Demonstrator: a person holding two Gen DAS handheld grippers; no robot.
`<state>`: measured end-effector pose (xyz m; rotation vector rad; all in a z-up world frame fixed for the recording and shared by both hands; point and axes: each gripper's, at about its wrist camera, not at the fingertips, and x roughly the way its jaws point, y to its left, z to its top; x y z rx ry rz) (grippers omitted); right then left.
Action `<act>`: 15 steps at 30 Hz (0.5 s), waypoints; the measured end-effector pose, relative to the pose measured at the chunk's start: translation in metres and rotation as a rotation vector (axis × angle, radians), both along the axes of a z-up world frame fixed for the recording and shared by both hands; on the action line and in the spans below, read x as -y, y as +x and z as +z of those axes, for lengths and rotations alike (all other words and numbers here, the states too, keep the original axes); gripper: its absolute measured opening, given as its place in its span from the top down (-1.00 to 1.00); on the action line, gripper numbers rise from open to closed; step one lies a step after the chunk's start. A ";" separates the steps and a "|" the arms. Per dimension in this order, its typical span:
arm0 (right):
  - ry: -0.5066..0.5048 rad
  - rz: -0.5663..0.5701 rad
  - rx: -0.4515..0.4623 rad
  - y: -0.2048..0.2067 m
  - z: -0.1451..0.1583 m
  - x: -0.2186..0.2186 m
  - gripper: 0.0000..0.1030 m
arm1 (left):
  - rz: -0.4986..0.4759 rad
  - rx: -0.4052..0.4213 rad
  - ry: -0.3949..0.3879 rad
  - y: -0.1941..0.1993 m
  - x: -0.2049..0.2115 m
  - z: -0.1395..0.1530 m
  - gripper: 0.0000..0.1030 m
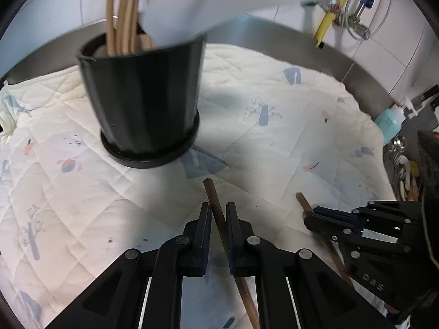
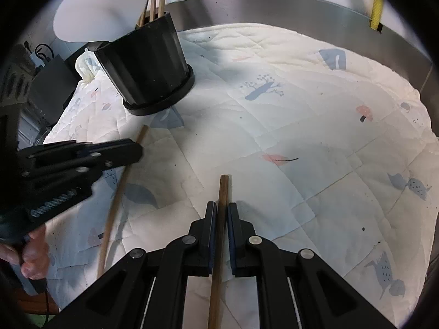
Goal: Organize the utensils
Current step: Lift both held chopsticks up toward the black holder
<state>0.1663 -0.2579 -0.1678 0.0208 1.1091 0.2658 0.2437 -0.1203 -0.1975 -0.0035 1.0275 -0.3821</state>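
A black ribbed holder (image 1: 142, 96) (image 2: 148, 63) stands on a quilted cloth and holds several pale chopsticks (image 1: 120, 13) and a white flat rounded thing (image 2: 101, 11). My left gripper (image 1: 218, 208) is shut on a brown chopstick (image 1: 210, 189), which slants between the pads with its tip toward the holder. In the right wrist view, that gripper (image 2: 138, 149) comes in from the left over its stick (image 2: 118, 197). My right gripper (image 2: 221, 211) is shut on a second brown chopstick (image 2: 224, 186) that points straight ahead. The left wrist view has it low on the right (image 1: 315, 216), with that stick's tip (image 1: 303, 201) showing.
The quilted cloth (image 2: 301, 109) lies inside a steel rim (image 2: 301, 5). A teal bottle (image 1: 388, 120) and a heap of spoons (image 1: 399, 153) sit beyond the cloth's right edge. A yellow pipe (image 1: 329, 13) runs down the back wall. A person's hand (image 2: 33, 249) holds the left gripper.
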 end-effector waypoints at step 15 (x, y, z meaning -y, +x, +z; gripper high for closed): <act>0.049 -0.050 0.218 -0.020 0.085 0.010 0.82 | 0.081 0.216 -0.095 -0.042 -0.078 0.107 0.84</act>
